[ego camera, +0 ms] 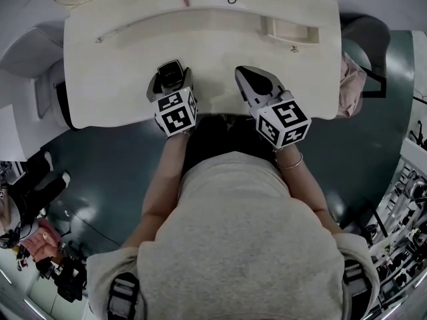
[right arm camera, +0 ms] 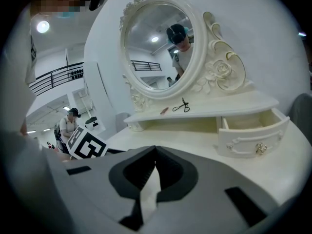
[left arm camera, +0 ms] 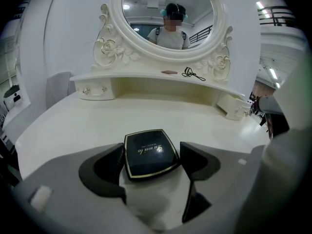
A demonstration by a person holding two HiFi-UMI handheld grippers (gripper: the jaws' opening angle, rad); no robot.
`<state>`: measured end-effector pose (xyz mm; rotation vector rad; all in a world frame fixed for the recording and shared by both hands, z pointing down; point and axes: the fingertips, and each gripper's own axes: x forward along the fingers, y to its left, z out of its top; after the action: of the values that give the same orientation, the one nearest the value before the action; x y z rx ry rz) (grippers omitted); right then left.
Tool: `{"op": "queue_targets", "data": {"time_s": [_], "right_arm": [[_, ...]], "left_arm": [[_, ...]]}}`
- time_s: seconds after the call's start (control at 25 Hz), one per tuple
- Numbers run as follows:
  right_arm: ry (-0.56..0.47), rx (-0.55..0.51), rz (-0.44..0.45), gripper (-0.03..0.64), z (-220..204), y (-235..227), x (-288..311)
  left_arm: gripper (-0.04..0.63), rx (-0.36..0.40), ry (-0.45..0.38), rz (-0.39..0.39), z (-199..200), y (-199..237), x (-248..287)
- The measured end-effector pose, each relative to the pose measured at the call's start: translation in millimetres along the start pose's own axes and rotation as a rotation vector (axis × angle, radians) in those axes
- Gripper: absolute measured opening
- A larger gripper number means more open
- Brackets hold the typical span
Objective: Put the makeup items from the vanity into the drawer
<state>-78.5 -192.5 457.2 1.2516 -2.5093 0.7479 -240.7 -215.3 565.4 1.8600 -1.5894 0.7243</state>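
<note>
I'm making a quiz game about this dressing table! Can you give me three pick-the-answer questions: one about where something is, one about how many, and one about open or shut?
1. Where is the black compact?
A. On the floor.
B. On the tabletop, between the left gripper's jaws.
C. On a chair.

2. How many small things lie on the shelf under the mirror?
A. Two.
B. Five.
C. None.

3. How is the right-hand drawer?
A. Pulled open.
B. Pushed shut.
C. Lying on the floor.

Answers:
1 B: the left gripper view shows it lying flat between the parted jaws.
2 A: only a red stick and a black eyelash curler lie there.
3 A: its front stands out from the shelf and its inside shows.
</note>
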Motion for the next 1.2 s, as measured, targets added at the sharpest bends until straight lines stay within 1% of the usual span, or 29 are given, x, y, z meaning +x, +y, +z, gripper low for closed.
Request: {"op": "queue_targets", "data": {"time_s": [0.28, 0.44, 0.68, 0.8, 1.0, 1.2], "right_arm": [[-0.006, -0.002, -0.019, 0.008, -2, -1, -2], [-0.013, -0.009, -0.022, 0.008, -1, 2, -3], [-0.027, -0.024, -0.03, 0.008, 1, 8, -4], [-0.036, -0.023, -0.042, 0.008, 4, 8, -8], [-0.06, -0.02, -0.075, 0.008, 12, -2, -15], [-0.089, -0.017, -0.103, 0.008, 24, -20, -25]], "left_arm": [[0.348, 0.005, -0.002, -0.018, -1, 1, -1], [0.347, 0.037, 0.006, -0.045, -1, 1, -2], [0.347, -0.012, -0.001, -0.102, 4, 2, -6], [0.345, -0.026, -0.025, -0.122, 14, 1, -10], [0.345, -0.023, -0.068, -0.161, 34, -10, -15], [0.344, 0.004, -0.103, -0.219, 57, -36, -17]]}}
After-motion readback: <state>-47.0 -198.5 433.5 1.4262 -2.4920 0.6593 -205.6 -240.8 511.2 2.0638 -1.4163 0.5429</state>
